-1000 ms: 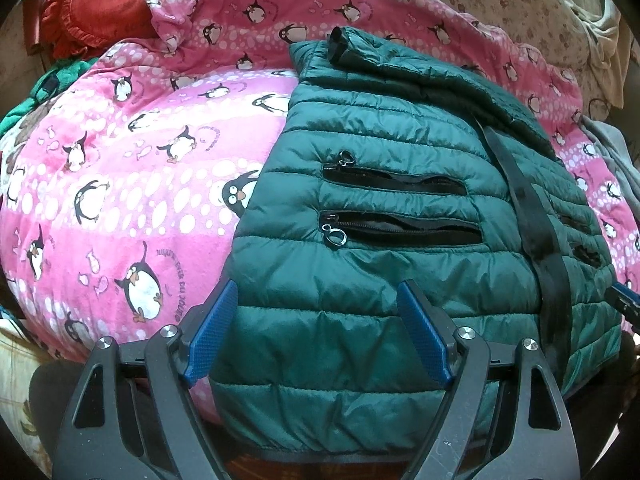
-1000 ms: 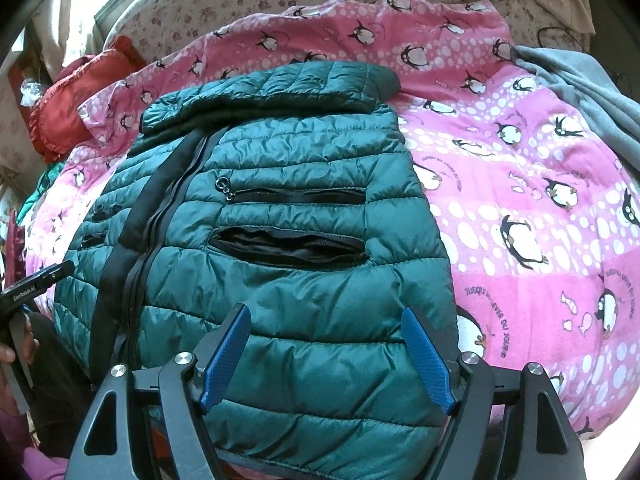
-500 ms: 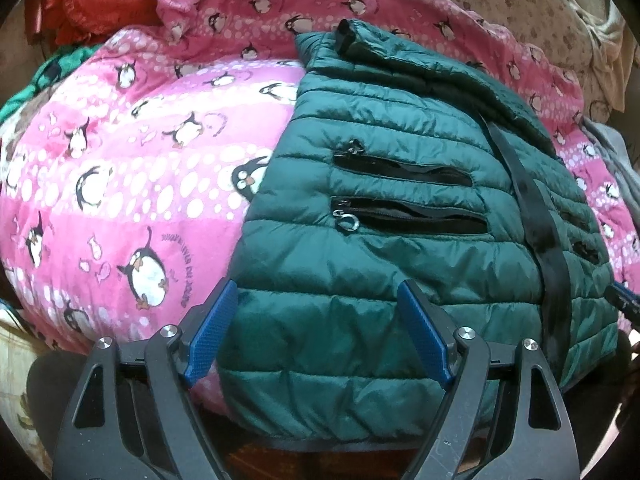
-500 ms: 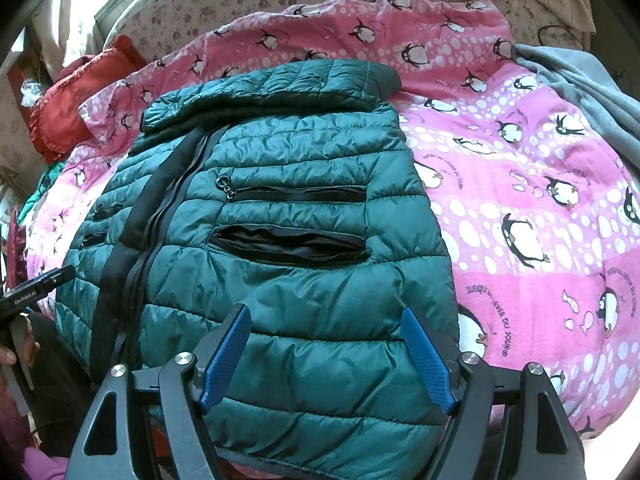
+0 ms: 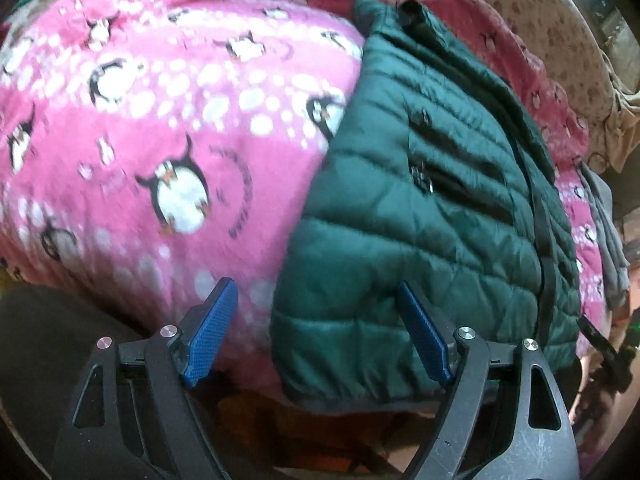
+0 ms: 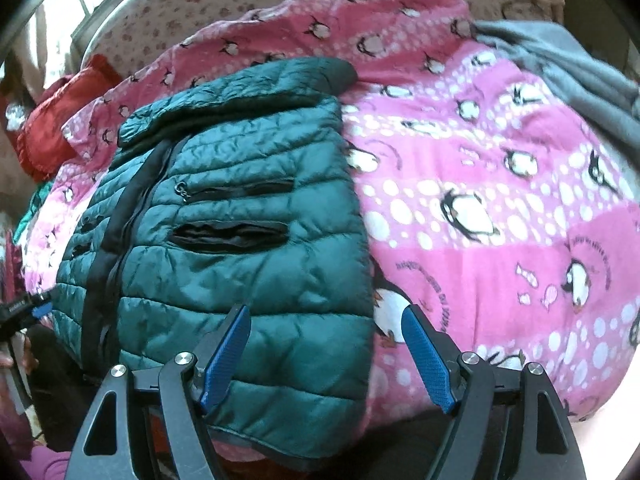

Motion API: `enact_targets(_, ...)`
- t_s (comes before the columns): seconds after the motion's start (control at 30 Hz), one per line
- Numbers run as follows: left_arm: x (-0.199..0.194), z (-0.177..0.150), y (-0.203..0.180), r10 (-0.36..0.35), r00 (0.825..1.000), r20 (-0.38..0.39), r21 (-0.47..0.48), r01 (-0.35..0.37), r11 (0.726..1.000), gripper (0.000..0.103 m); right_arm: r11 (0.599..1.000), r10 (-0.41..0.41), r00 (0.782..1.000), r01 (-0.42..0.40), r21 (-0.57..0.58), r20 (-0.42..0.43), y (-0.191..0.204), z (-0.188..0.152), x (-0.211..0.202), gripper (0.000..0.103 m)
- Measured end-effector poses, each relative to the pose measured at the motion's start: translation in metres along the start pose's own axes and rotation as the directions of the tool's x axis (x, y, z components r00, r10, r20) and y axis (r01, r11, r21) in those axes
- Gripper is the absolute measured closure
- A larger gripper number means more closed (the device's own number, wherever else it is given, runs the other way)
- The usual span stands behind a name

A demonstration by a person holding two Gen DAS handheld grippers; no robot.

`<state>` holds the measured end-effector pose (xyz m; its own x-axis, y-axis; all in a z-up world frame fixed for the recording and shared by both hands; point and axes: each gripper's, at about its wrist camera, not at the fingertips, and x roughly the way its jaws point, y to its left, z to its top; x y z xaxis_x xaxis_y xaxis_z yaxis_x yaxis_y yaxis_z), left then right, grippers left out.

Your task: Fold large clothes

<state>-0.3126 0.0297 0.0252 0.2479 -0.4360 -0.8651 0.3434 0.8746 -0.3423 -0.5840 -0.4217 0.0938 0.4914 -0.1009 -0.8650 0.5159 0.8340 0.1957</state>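
1. Plainly, a dark green quilted jacket lies spread on a pink penguin-print blanket that covers a bed; in the left wrist view it fills the centre and right of the frame, in the right wrist view the centre and left.
2. Its black front zipper strip runs down the left part of the frame in the right wrist view, and two zipped pockets sit one above the other on the panel beside it.
3. The folded collar lies at the jacket's far end, toward the top of both frames.
4. Left hand-held gripper: jaws spread wide, nothing pinched — the jacket's lower left corner and side edge show in the gap between its blue pads, at the bottom centre of the frame.
5. Right hand-held gripper: also wide open and gripping nothing — the jacket's lower right corner shows between its pads, with blanket beside it.
6. A grey garment lies on the blanket at the upper right of the right wrist view.
7. A red cushion sits at the left edge of that view.
8. Both frames are somewhat blurred.
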Motion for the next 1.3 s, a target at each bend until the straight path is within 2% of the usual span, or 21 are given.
enact_targets(0.27,0.009,-0.013,-0.011,-0.042,0.998,-0.04,0.027,0.043,0.999,0.021,0.995,0.1,0.994,-0.1,0.015,-0.052,-0.011,-0.01,0.008,0.028)
enact_targets(0.4,0.012,-0.015,-0.01,-0.042,0.998,-0.043,0.026,0.043,0.999,0.021,0.985,0.172,0.98,-0.173,0.006,-0.096,-0.003,-0.015,0.015,0.028)
enact_targets(0.53,0.008,-0.012,-0.008,-0.036,0.998,-0.042,0.007,0.036,0.999,0.021,0.985,0.17,0.98,-0.173,-0.015,-0.106,0.003,-0.016,0.017,0.028)
enact_targets(0.77,0.008,-0.01,-0.003,-0.031,0.999,-0.026,-0.007,0.031,0.999,0.021,0.977,0.213,0.966,-0.211,0.029,-0.144,-0.004,-0.015,0.03,0.028)
enact_targets(1.3,0.015,-0.014,-0.013,-0.007,1.0,-0.031,0.018,0.008,1.0,0.018,0.976,0.215,0.964,-0.215,0.018,-0.158,0.001,-0.015,0.033,0.027)
